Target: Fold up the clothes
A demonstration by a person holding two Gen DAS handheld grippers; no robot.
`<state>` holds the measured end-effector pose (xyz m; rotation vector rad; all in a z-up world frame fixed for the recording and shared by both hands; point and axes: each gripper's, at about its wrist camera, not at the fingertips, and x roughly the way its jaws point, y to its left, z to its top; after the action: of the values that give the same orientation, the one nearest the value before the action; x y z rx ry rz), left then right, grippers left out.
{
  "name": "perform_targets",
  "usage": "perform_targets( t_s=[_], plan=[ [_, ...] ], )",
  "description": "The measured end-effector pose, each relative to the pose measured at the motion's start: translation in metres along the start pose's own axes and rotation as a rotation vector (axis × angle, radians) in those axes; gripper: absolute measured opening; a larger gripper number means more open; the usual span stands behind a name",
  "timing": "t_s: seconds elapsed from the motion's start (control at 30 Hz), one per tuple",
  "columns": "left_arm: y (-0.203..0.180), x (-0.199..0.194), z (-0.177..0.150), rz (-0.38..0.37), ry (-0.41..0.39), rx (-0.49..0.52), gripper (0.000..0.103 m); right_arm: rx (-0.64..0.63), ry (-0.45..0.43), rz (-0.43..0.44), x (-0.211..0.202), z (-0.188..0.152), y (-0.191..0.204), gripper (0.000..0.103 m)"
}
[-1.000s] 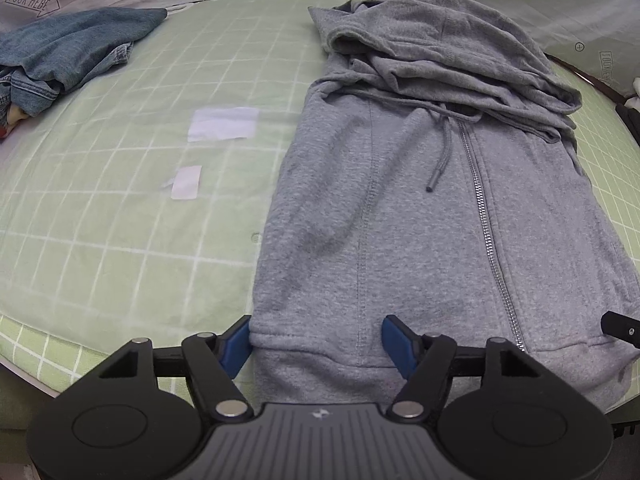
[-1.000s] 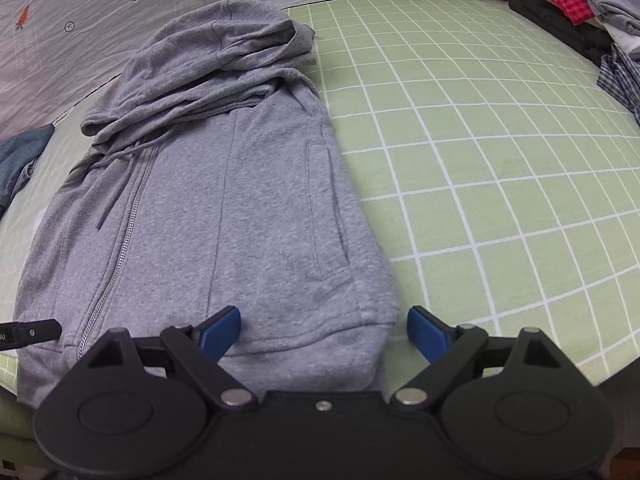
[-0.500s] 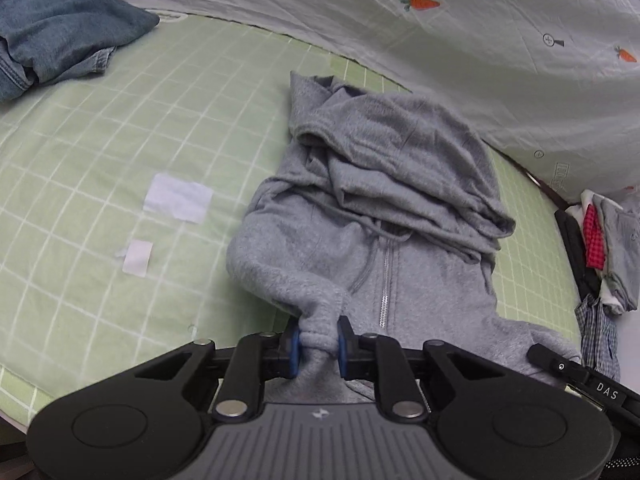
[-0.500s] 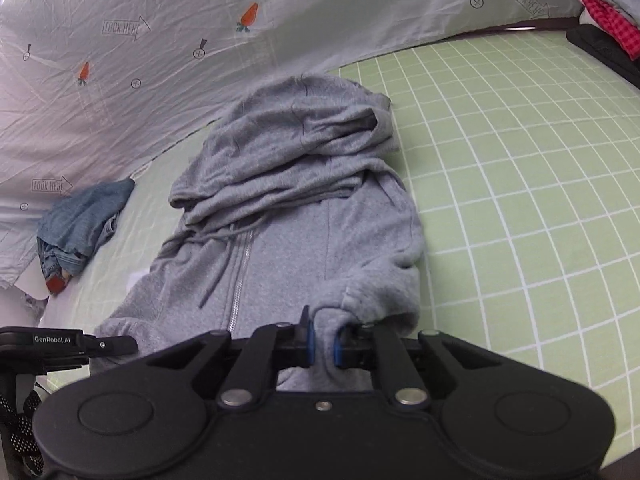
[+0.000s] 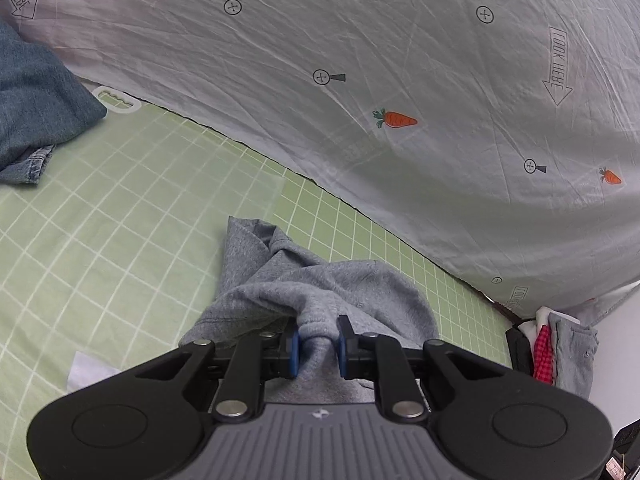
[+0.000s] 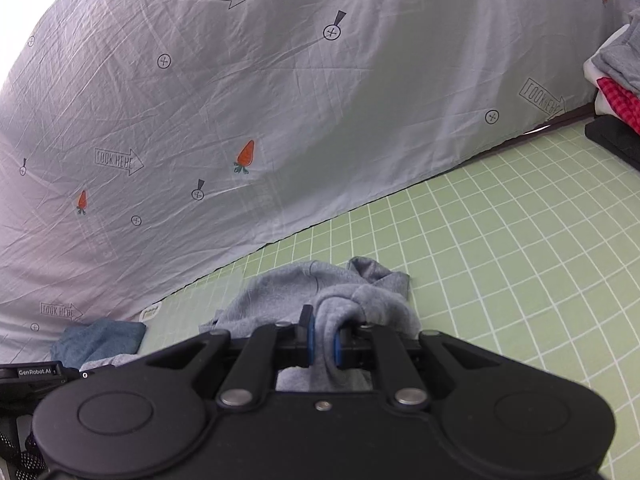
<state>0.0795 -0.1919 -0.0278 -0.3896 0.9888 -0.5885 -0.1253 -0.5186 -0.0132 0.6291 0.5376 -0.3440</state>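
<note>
Left gripper pinching grey cotton hoodie
Blue pads clamped a bunched fold above the green checked mat.

The grey hoodie lies bunched on the green checked mat (near hem pinched up).

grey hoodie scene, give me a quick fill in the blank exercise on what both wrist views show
1. Both the left gripper and the right gripper are shut on the grey zip-up fleece hoodie, its fabric bunched between their ____ padded fingers.
2. The hoodie rests on a light ____ mat with a white grid.
3. The pale wrinkled sheet behind is printed with orange ____.
4. A crumpled ____ denim garment lies at the mat's far left.

Missing words: blue; green; carrots; blue
</note>
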Motion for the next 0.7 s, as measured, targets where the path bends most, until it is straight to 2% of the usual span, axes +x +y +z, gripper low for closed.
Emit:
perform_targets(
  t_s=[0.17, 0.27, 0.33, 0.4, 0.47, 0.53, 0.63, 0.7],
  plan=[
    [0.009, 0.052, 0.016, 0.040, 0.049, 0.005, 0.019, 0.020, 0.049, -0.041, 0.046, -0.005, -0.016, 0.010],
    [0.023, 0.089, 0.022, 0.085, 0.108, -0.048, 0.022, 0.072, 0.107, -0.071, 0.081, -0.011, -0.031, 0.012],
    [0.027, 0.094, 0.024, 0.086, 0.123, -0.057, 0.024, 0.111, 0.152, -0.088, 0.102, -0.014, -0.041, 0.015],
    [0.029, 0.092, 0.023, 0.075, 0.122, -0.032, 0.030, 0.127, 0.160, -0.083, 0.103, -0.014, -0.042, 0.020],
    [0.031, 0.085, 0.017, 0.080, 0.124, -0.015, 0.041, 0.131, 0.164, -0.079, 0.101, -0.015, -0.041, 0.027],
    [0.034, 0.077, 0.010, 0.084, 0.130, -0.016, 0.045, 0.115, 0.161, -0.099, 0.091, -0.018, -0.036, 0.040],
    [0.045, 0.067, -0.007, 0.062, 0.141, -0.050, 0.047, 0.135, 0.163, -0.097, 0.076, -0.026, -0.036, 0.042],
    [0.049, 0.065, -0.015, 0.056, 0.148, -0.050, 0.047, 0.154, 0.165, -0.088, 0.068, -0.031, -0.037, 0.047]
  ],
)
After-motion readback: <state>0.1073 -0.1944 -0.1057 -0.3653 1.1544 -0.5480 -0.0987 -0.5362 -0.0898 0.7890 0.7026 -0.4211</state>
